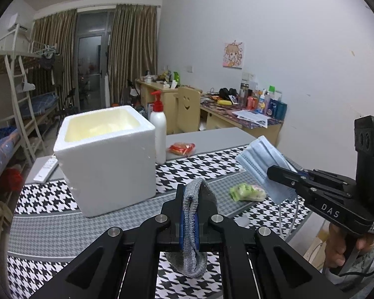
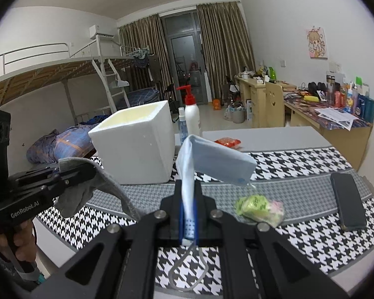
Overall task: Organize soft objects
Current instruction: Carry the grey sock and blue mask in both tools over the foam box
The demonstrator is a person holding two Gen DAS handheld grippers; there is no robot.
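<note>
My left gripper (image 1: 190, 200) is shut on a grey knitted sock (image 1: 195, 226) and holds it above the table; the gripper (image 2: 86, 172) and sock (image 2: 99, 186) also show at the left of the right wrist view. My right gripper (image 2: 188, 199) is shut on a light blue face mask (image 2: 212, 160), held up in the air; the gripper (image 1: 274, 172) and mask (image 1: 264, 164) show at the right of the left wrist view. An open white foam box (image 1: 107, 157) stands on the table ahead, left of both grippers; it also shows in the right wrist view (image 2: 137, 147).
A houndstooth cloth (image 1: 49, 224) covers the table. A green and pink wrapped packet (image 1: 246, 191) lies between the grippers. A black phone (image 2: 347, 200) lies at right. A white pump bottle (image 1: 158, 129), a red snack packet (image 1: 182, 148) and a remote (image 1: 46, 169) are behind.
</note>
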